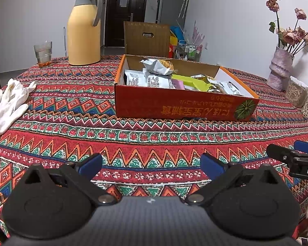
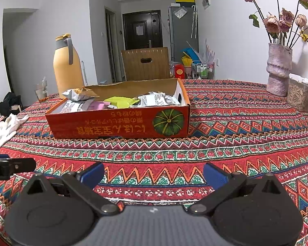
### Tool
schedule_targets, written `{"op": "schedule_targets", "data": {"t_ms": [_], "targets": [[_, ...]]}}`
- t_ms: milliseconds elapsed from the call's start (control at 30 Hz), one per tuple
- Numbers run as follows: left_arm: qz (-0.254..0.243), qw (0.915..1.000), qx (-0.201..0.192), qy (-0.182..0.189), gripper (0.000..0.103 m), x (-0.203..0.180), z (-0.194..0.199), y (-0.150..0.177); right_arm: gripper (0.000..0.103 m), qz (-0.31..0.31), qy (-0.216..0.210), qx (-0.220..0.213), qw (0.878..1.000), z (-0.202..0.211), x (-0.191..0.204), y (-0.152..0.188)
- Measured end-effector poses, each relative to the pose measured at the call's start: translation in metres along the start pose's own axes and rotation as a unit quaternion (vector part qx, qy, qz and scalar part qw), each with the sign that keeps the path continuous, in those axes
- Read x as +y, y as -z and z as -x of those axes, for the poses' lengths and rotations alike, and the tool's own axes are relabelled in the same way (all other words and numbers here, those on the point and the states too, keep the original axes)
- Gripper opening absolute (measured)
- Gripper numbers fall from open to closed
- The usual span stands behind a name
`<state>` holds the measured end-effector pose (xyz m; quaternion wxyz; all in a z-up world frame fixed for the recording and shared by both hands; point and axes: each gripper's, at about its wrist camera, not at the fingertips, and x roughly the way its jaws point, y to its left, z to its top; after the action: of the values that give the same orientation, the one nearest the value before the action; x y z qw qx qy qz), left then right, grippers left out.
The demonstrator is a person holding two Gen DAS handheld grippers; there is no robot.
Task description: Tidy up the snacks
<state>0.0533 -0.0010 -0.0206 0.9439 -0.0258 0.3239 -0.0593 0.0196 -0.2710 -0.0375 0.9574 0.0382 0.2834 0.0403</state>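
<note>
White gloves (image 1: 7,100) lie far left of the red box (image 1: 182,104), on the table (image 1: 154,141) with its patterned cloth. Glass (image 1: 43,53) with a reddish layer at the bottom stands back-left of the box; yellow thermos jug (image 1: 84,29) just right of the glass, also behind-left of the box. Red box sits mid-table, open top, pumpkin print on its front wall. Snack packets (image 1: 154,79) are all inside the box: white and silver ones at its left and middle, a pink one, a yellow-green wrapper (image 1: 192,82) toward its right. Brown chair back (image 1: 146,39) behind the box. Pink vase (image 1: 279,67) with dried roses well right of the box, jars beside it.

Left gripper (image 1: 152,167) in front of the box, fingers spread wide, nothing between them. Right gripper (image 2: 154,174) front-right of the box, likewise wide and empty, just beside the left one.
</note>
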Motion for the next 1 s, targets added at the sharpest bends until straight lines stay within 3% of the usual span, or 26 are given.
{"op": "schedule_targets", "data": {"t_ms": [1000], "targets": [[0.0, 1.0, -0.006, 0.002, 0.103, -0.0002, 0.0027, 0.001, 0.103, 0.0, 0.0, 0.0, 1.0, 0.0004, 0.0, 0.0004]]}}
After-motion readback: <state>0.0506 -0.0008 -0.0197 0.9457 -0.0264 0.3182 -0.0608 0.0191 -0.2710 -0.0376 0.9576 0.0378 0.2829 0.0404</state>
